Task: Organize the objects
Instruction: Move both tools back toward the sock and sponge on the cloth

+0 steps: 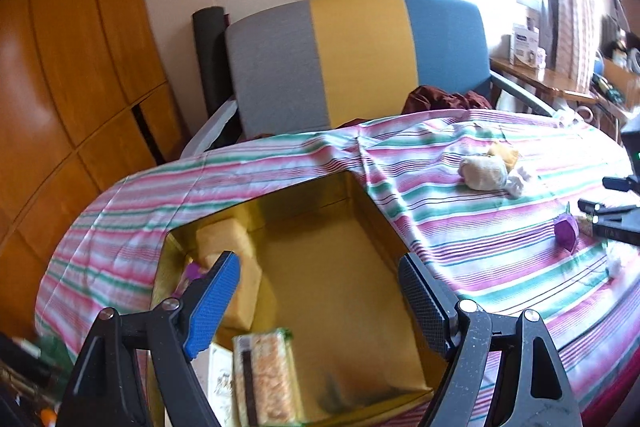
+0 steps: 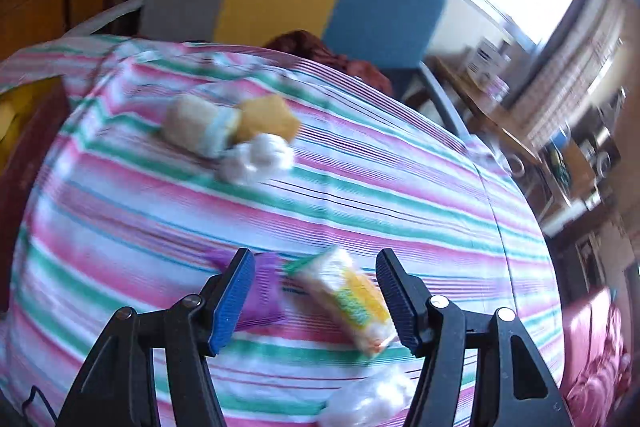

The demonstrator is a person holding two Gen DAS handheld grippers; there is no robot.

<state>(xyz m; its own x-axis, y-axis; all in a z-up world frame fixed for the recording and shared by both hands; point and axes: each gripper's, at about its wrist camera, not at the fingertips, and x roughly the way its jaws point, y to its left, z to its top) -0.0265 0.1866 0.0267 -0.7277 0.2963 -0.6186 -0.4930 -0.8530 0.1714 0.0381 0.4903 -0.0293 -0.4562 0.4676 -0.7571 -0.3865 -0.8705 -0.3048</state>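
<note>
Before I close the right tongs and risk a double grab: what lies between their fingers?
Right wrist view: a yellow-and-white snack packet between the open fingers, untouched; purple pouch beside the blue one.

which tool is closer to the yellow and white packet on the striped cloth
Right. The right tool hangs open right over the yellow and white packet; the left tool is over the gold box, well aside.

The left claw (image 1: pixel 320 283) tilts downward with its jaws spread wide, one blue-faced finger (image 1: pixel 212 303) on the left and one dark finger (image 1: pixel 424 303) on the right, and nothing pressed between them. The right claw (image 2: pixel 316 295) also angles downward, its jaws parted and its pads gripping nothing. In the left wrist view the right claw's dark fingers reach in from the right edge.
</note>
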